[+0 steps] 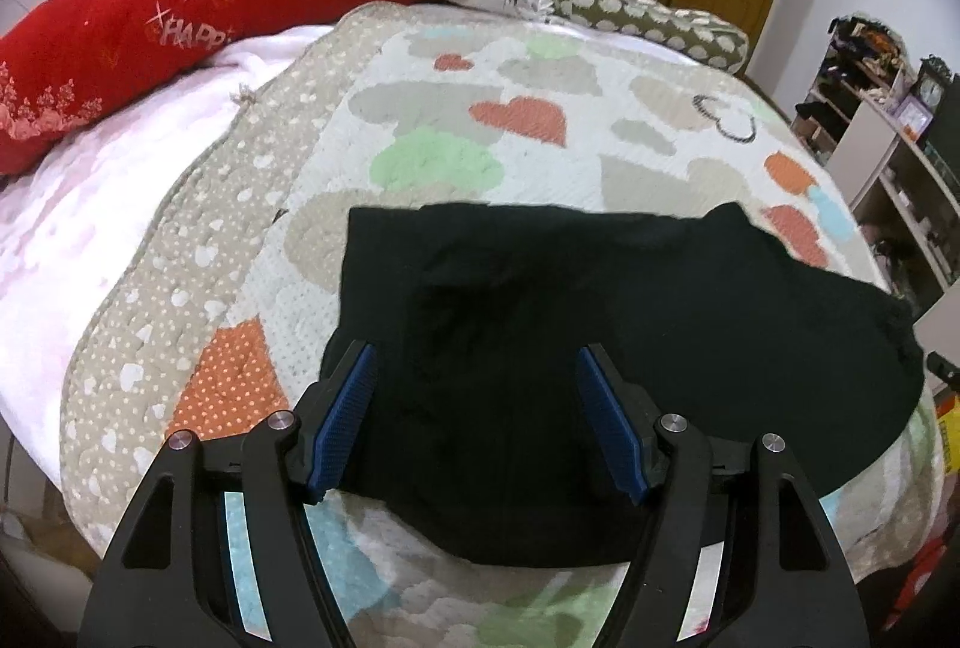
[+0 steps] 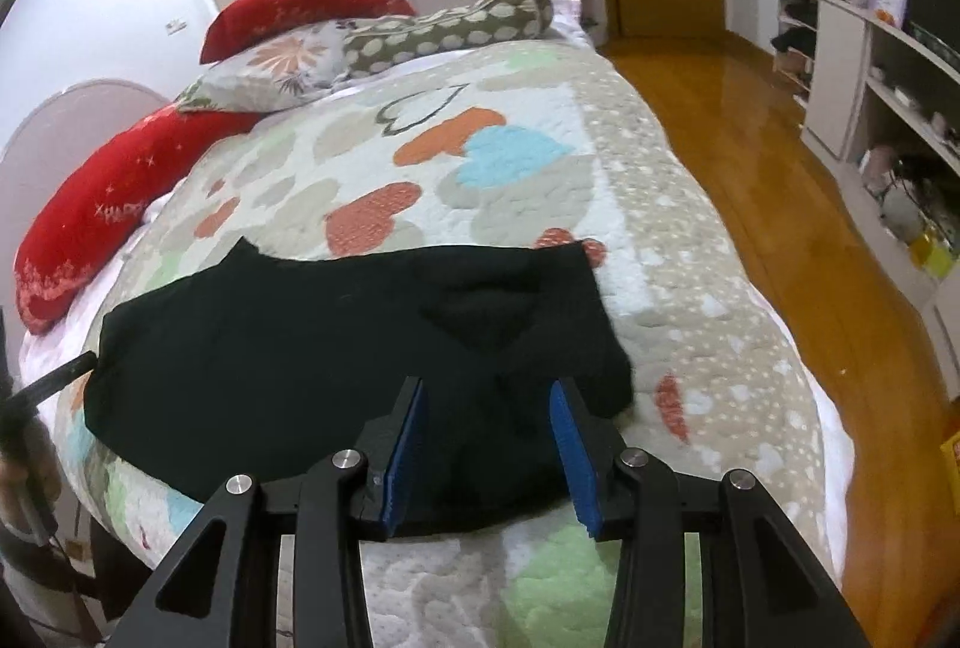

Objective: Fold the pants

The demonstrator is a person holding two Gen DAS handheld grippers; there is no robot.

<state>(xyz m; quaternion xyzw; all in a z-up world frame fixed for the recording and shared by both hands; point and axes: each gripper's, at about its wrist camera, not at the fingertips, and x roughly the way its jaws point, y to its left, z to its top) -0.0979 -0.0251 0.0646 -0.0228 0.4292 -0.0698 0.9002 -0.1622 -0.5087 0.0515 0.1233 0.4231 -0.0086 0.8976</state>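
Black pants lie folded flat on the bed's heart-patterned quilt. Left gripper gapes wide, right gripper narrower; both hold nothing.

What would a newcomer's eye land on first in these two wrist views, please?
Probably the black pants, lying flat on the near part of the heart-patterned quilt. Both the left gripper and right gripper stand open above the pants' near edge. Red pillows line the head of the bed.
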